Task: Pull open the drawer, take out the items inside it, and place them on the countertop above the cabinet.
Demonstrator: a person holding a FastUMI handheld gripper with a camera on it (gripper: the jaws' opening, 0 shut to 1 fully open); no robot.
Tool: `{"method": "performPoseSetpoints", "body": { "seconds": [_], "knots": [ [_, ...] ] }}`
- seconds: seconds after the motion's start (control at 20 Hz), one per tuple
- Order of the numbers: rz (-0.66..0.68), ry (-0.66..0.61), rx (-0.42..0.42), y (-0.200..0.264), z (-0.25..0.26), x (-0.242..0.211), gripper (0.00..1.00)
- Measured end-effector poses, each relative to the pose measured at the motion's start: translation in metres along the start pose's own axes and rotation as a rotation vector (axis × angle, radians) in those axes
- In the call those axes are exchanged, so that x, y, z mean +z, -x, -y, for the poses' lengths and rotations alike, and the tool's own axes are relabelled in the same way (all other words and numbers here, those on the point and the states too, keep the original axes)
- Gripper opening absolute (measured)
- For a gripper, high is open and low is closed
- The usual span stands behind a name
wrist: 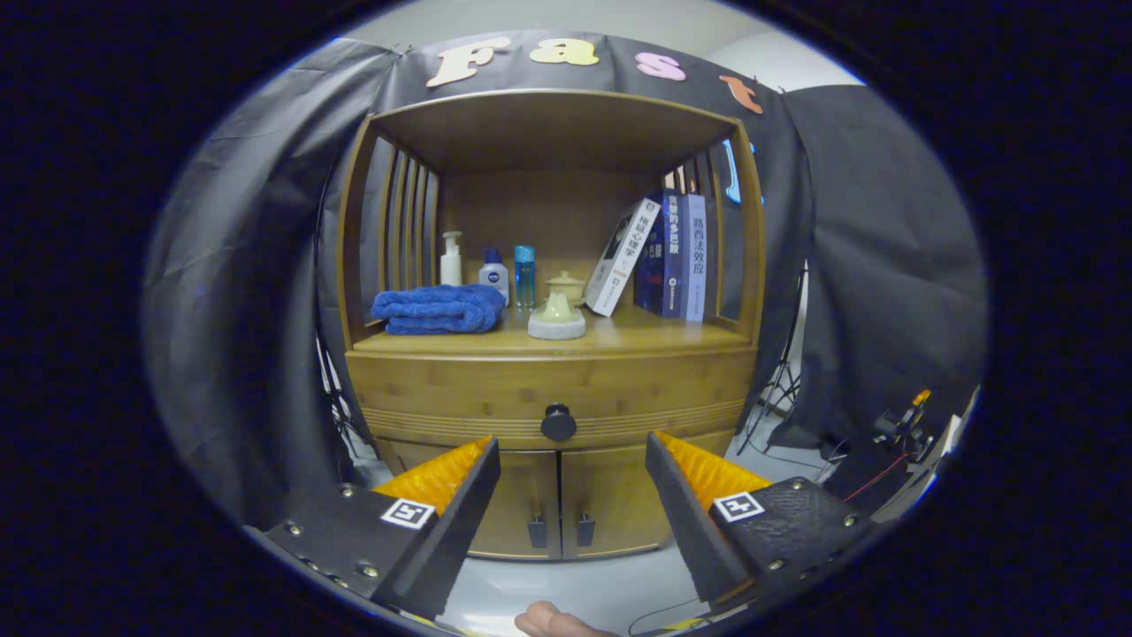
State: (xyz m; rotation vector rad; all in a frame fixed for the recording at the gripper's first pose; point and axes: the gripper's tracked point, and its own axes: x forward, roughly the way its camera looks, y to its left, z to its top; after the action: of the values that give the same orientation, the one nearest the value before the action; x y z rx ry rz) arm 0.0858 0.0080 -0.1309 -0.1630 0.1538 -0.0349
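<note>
The gripper (566, 460) is held spread wide, nothing between its fingers, squared to the cabinet. Beyond the fingertips, the drawer (553, 389) is seen shut, its knob (558, 423) centred in the gap, seemingly for a straight approach. The countertop (654, 336) lies farther beyond.

The cabinet (548, 389) looks like bamboo-type wood with a smooth, slightly shiny finish, its shut drawer (460, 398) has a dark, matt round knob (558, 423), and the 2 lower doors (566, 500) carry small dark handles. On the countertop (654, 338) lie a folded towel (438, 310) of soft, fluffy cloth, 3 smooth plastic bottles (493, 274), 2 glazed ceramic-looking pieces (558, 311) and 3 books (659, 257) with glossy paper covers. The gripper (570, 478) has its fingers (447, 522) spread apart with nothing between them; their inner pads look ribbed and their outer parts rough and matt with small metal screws, while the wall (256, 292) behind is matt wrinkled cloth.
</note>
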Motion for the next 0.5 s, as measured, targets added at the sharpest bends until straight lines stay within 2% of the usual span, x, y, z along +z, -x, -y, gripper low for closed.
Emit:
{"method": "performPoseSetpoints", "body": {
  "seconds": [0.15, 0.5],
  "knots": [
    [0.049, 0.03, 0.001, 0.026, -0.009, 0.035, 0.99],
    [0.209, -0.013, -0.004, 0.095, -0.012, 0.137, 0.99]
  ]
}}
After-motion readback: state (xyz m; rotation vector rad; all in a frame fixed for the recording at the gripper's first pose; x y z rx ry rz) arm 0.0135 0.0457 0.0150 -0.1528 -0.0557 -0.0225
